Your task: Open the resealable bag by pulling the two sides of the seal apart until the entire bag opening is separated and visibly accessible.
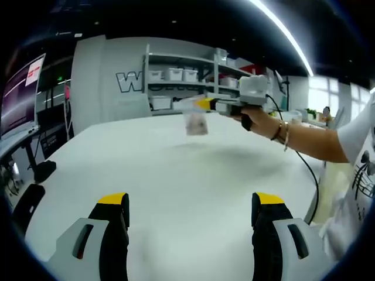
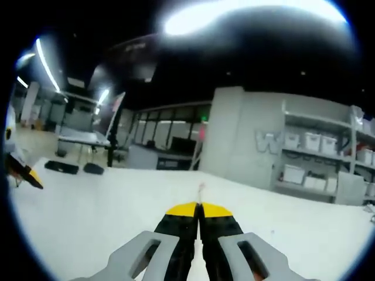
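A small clear resealable bag (image 1: 196, 124) hangs in the air above the white table (image 1: 176, 170), pinched at its top edge by my right gripper (image 1: 206, 104), which a hand holds out from the right in the left gripper view. In the right gripper view, my right gripper (image 2: 199, 209) has its yellow-tipped jaws pressed together, and a thin sliver of the bag (image 2: 201, 188) pokes out past the tips. My left gripper (image 1: 191, 202) is low over the table with its jaws wide apart and nothing between them, well short of the bag. Its yellow tip (image 2: 24, 174) shows at the far left.
Grey shelves with white bins (image 1: 176, 76) stand behind the table. A screen (image 1: 20, 93) and a dark chair (image 1: 26, 205) are at the left. A black cable (image 1: 310, 175) trails from the right gripper past the person's arm (image 1: 304, 140) and white shirt.
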The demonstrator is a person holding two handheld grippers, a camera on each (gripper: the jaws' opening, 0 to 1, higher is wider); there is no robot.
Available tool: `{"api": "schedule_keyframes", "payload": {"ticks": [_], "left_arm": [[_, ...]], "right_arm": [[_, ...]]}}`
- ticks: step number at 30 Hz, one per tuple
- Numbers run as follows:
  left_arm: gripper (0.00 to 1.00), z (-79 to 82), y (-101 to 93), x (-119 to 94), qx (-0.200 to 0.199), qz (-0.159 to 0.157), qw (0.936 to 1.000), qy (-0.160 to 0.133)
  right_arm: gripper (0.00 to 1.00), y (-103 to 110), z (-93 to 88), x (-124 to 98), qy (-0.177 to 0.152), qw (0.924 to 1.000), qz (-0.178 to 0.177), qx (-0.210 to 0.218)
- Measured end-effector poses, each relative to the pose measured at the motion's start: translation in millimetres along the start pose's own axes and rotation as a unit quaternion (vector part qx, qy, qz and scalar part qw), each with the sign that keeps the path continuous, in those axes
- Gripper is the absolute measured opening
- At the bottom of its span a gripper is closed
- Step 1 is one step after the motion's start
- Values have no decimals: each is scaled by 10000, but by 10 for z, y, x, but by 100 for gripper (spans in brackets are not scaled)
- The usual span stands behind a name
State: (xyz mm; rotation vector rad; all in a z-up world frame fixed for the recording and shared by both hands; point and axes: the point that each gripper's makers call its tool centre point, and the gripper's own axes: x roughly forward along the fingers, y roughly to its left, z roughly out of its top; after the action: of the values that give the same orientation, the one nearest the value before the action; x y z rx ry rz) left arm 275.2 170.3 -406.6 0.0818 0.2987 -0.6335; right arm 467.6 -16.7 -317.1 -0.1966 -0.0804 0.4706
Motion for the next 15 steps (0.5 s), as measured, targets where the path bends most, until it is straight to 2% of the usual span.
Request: {"api": "schedule_keyframes", "payload": {"ticks": [15], "left_arm": [[85, -12, -12, 15, -3, -23, 10000, 28]], "right_arm": [[0, 50, -10, -188, -103, 9997, 91, 191]]}}
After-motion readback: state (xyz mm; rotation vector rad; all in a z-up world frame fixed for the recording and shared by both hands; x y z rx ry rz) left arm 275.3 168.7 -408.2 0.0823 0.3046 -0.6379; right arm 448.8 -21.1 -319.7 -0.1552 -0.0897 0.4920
